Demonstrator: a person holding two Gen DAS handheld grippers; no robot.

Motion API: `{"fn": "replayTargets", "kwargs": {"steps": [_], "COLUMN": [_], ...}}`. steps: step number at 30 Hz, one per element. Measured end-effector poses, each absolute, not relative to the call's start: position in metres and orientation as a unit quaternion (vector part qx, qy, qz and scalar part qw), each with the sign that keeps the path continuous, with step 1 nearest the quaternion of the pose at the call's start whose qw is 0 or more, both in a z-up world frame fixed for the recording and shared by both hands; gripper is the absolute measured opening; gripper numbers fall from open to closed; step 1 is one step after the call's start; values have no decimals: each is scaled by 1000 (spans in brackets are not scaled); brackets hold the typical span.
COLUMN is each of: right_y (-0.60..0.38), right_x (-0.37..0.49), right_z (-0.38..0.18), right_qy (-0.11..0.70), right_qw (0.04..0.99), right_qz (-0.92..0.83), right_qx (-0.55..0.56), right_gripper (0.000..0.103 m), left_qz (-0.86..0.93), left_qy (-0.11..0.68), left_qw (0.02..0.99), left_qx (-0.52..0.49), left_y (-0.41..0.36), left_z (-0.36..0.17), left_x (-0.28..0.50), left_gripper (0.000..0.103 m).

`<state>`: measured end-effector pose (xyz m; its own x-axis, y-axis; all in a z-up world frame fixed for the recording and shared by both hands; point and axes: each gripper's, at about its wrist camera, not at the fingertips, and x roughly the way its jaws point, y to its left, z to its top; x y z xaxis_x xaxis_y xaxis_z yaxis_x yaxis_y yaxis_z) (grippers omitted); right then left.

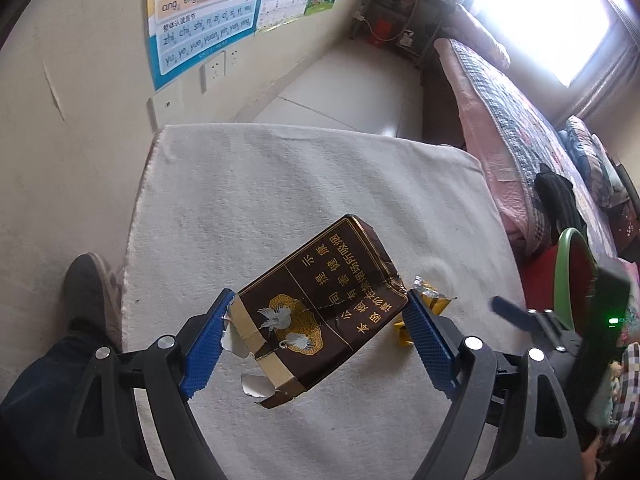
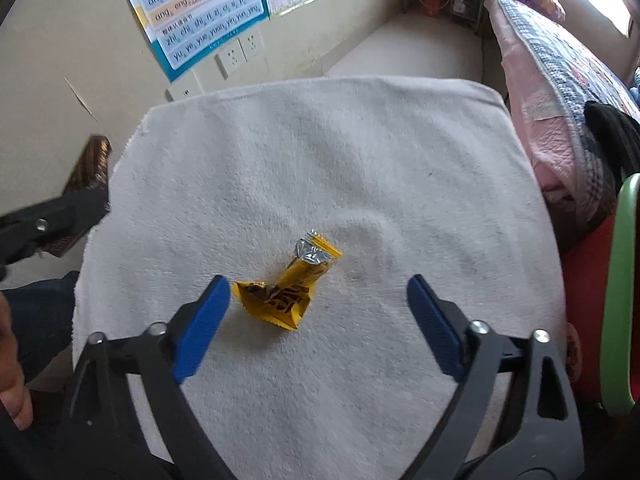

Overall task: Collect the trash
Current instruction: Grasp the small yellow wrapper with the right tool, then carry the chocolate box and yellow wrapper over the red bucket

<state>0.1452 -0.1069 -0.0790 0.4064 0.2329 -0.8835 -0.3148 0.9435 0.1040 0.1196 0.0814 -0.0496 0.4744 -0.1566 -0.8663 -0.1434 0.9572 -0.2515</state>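
Observation:
My left gripper (image 1: 318, 320) is shut on a torn brown cigarette box (image 1: 320, 312) with gold print and cranes, holding it above the white towel-covered table (image 1: 280, 184). The box also shows blurred at the left of the right wrist view (image 2: 86, 176). A crumpled yellow candy wrapper (image 2: 290, 286) lies on the towel (image 2: 360, 152); part of it shows behind the left gripper's right finger (image 1: 430, 292). My right gripper (image 2: 318, 292) is open above the towel, its left fingertip (image 2: 218, 292) just beside the wrapper, and it shows blurred in the left wrist view (image 1: 516, 316).
A green-rimmed red bin (image 1: 572, 272) stands to the right of the table (image 2: 624, 300). A bed with a pink quilt (image 1: 500, 120) runs along the right. The wall with posters (image 1: 200, 20) and sockets is at the left. The person's shoe (image 1: 88, 292) is on the floor.

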Motion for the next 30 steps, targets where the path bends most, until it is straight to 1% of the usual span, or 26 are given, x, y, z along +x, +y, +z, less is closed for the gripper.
{"fn": "replayTargets", "kwargs": {"steps": [2,4,5,7,8,9,11,12,13,15,17,30], "right_y": [-103,-100,-100,-98,-98,-98,-96,-94,-93,-92,-93,-113], "right_x": [148,150,151,152,154,155,158,159,159,158,157,138], "right_z": [-86,-92,-93,-96,-98,-100,-103,-104,-104,-102,-99,-57], "right_qy": [526,533,534,538,539,542,547,549,550,549,548,519], "right_qw": [834,830,829,827,826,825,820,819,817,818,818,837], "right_qz": [160,159,159,158,157,158,162,164,168,168,169,168], "right_qx": [-47,-47,-45,-43,-42,-40,-36,-36,-36,-41,-41,-43], "right_gripper": [79,71,69,59,57,52,43,36,33,13,6,6], "left_qz": [-6,-9,-10,-12,-13,-14,-15,-15,-17,-18,-20,-39], "left_qy": [513,514,514,514,515,516,517,517,517,517,516,508], "left_qw": [846,846,845,845,844,844,843,843,842,843,843,848], "left_qx": [-144,-144,-146,-146,-148,-149,-150,-150,-151,-151,-151,-149], "left_y": [79,77,77,76,76,76,76,77,76,76,74,61], "left_z": [-50,-51,-51,-52,-52,-53,-54,-55,-55,-55,-54,-45], "left_x": [120,121,121,122,122,123,123,124,124,124,125,123], "left_gripper": [80,80,80,80,80,80,80,80,80,80,80,80]}}
